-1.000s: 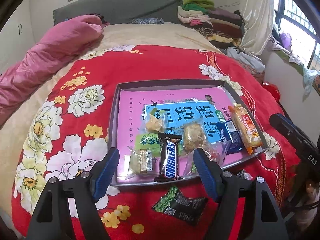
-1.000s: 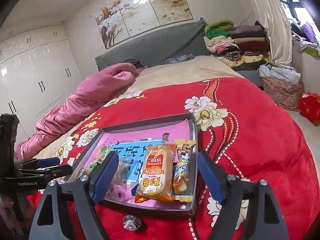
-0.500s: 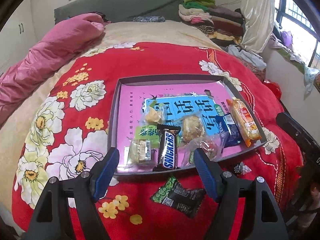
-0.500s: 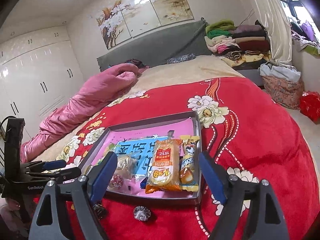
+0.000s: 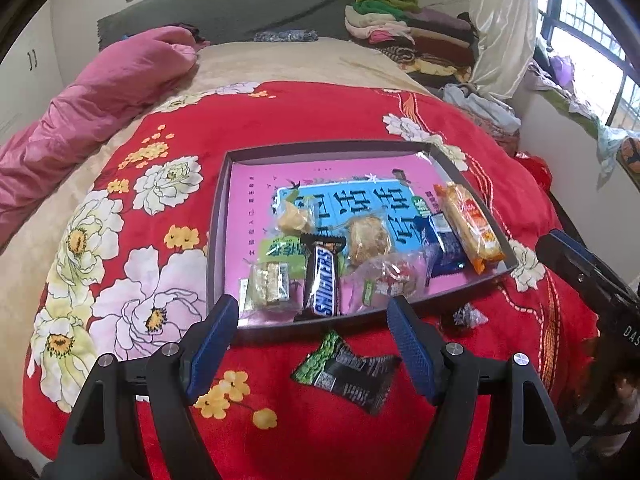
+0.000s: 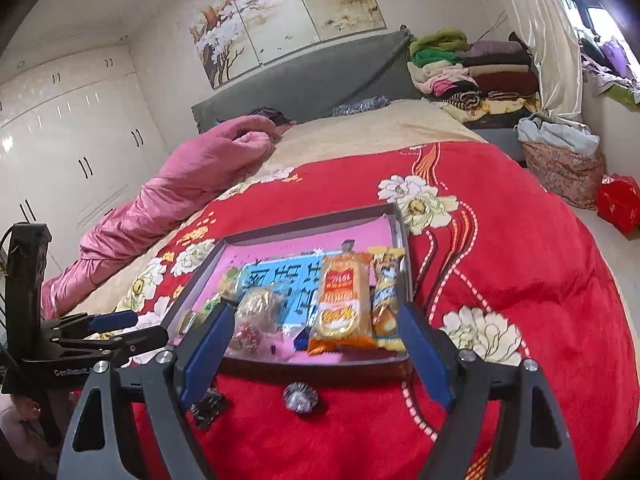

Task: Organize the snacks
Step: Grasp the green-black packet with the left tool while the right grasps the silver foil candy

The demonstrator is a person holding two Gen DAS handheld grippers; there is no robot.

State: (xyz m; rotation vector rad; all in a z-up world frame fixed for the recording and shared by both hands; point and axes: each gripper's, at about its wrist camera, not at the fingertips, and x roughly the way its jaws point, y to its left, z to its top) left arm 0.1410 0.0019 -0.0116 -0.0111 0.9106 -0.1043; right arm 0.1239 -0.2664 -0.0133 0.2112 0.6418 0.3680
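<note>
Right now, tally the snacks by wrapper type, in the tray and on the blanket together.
Snickers bar: 1
Clear-wrapped pastries and sweets: 4
Printed packets: 5 (green packet, blue packet, orange packet, yellow packet, green-and-black packet)
Foil-wrapped candy: 1
Total: 11

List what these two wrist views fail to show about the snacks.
- Dark green-and-black packet: in the right wrist view only a corner shows, hidden behind that gripper's finger.
- Foil-wrapped candy: too small and shiny to identify in either view.
- Blue packet: partly covered by the orange packet, label unreadable.
</note>
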